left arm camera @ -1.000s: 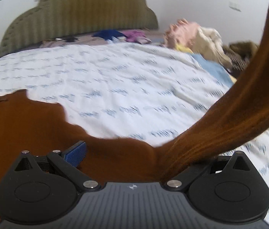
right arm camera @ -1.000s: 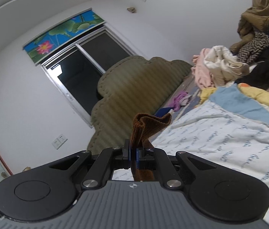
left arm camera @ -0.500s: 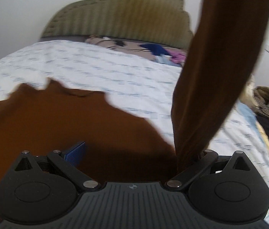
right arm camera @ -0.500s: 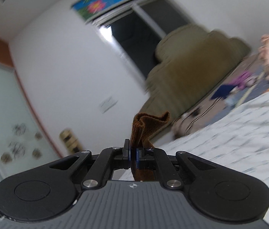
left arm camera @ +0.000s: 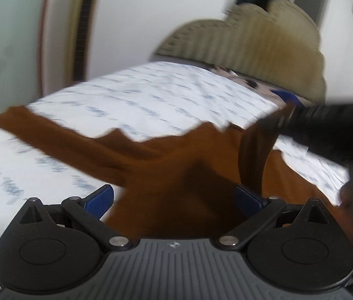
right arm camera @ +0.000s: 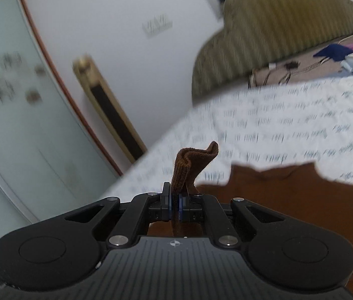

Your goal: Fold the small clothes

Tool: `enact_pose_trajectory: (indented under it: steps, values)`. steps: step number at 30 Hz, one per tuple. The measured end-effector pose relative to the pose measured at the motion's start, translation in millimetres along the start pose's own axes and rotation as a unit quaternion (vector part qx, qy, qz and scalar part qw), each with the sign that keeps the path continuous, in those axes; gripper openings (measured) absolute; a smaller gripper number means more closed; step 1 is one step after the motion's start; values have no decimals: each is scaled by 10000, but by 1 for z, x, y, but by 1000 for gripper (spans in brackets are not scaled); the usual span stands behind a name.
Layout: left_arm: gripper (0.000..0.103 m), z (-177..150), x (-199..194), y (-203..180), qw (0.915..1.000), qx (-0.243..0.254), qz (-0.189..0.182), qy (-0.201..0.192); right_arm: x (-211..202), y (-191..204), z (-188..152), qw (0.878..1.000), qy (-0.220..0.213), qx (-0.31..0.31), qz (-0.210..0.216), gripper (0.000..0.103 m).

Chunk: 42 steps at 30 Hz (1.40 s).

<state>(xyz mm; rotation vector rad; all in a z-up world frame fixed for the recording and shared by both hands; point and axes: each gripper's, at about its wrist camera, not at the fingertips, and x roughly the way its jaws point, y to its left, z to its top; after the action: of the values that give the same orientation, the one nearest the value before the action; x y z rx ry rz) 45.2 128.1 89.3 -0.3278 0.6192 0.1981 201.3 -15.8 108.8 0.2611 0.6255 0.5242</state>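
Fingers: right gripper (right arm camera: 174, 203) clamps brown garment (right arm camera: 289, 200) sleeve; left gripper (left arm camera: 174, 200) gapes, empty. Garment mostly flat on bedsheet (left arm camera: 151, 95). Folding barely begun; sleeve fold-in pending.

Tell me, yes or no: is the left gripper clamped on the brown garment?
No. The left gripper has its blue pads spread wide apart over the brown garment, pinching nothing.

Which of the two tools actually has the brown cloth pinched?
The right tool: its pads clamp a fold of the brown garment. The left tool stands wide open above it.
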Motion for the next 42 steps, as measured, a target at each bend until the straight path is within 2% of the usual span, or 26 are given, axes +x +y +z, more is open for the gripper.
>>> enact_pose_trajectory:
  steps: [5, 8, 9, 10, 12, 13, 18, 21, 23, 25, 28, 30, 32, 33, 34, 35, 36, 39, 40, 42]
  values:
    - [103, 3, -3, 26, 9991, 11, 427, -87, 43, 23, -35, 9975, 554, -384, -227, 10]
    - [103, 3, 0, 35, 9987, 23, 517, -39, 64, 39, -50, 9943, 900, -536, -176, 16]
    - [103, 2, 0, 36, 9985, 19, 538, -26, 70, 42, -53, 9933, 1026, -523, -119, 27]
    - [103, 2, 1, 37, 9984, 24, 567, -19, 74, 45, -57, 9924, 1127, -479, -77, 50]
    - [103, 1, 5, 38, 9980, 50, 622, -26, 76, 49, -62, 9918, 1216, -398, -33, 72]
    - [103, 1, 6, 38, 9979, 66, 637, -39, 73, 50, -63, 9926, 1154, -390, 8, 68]
    - [103, 8, 4, 30, 9986, 107, 500, -117, 33, 30, -51, 9971, 730, -132, 153, 68]
    - [103, 18, 4, 11, 9987, 304, 308, -279, -6, -5, -41, 9989, 454, 113, -69, 68]
    - [103, 24, 9, -8, 9972, 638, 127, -380, -29, -35, -35, 9981, 402, 367, -277, 68]
    - [103, 25, 20, -28, 9944, 954, 185, -424, -56, -67, -36, 9963, 316, 634, -486, 68]
    - [103, 20, 54, -53, 9889, 1444, 308, -144, -81, -116, -41, 9902, 306, 1060, -856, 68]
    - [103, 11, 77, -61, 9860, 1592, 484, 94, -90, -147, -47, 9856, 329, 1268, -1066, 68]
    - [103, 0, 100, -63, 9826, 1674, 686, 417, -89, -175, -56, 9762, 443, 1337, -1647, 67]
    - [103, -7, 112, -59, 9810, 1664, 763, 634, -87, -190, -63, 9692, 520, 1394, -1961, 64]
    - [103, -12, 119, -54, 9826, 1567, 703, 705, -87, -204, -70, 9662, 461, 1468, -2070, 47]
    - [103, -15, 115, -45, 9881, 1343, 558, 509, -94, -212, -74, 9663, 235, 1506, -2074, 41]
    - [103, -15, 112, -41, 9892, 1279, 508, 499, -97, -218, -74, 9647, 224, 1706, -1995, 38]
    - [103, -12, 107, -42, 9873, 1402, 526, 538, -102, -217, -69, 9629, 321, 1800, -1986, 40]
    - [103, -11, 105, -43, 9879, 1367, 494, 541, -103, -211, -66, 9633, 268, 1791, -1981, 43]
    - [103, -8, 92, -39, 9898, 1272, 374, 520, -107, -194, -63, 9683, 111, 1695, -1830, 44]
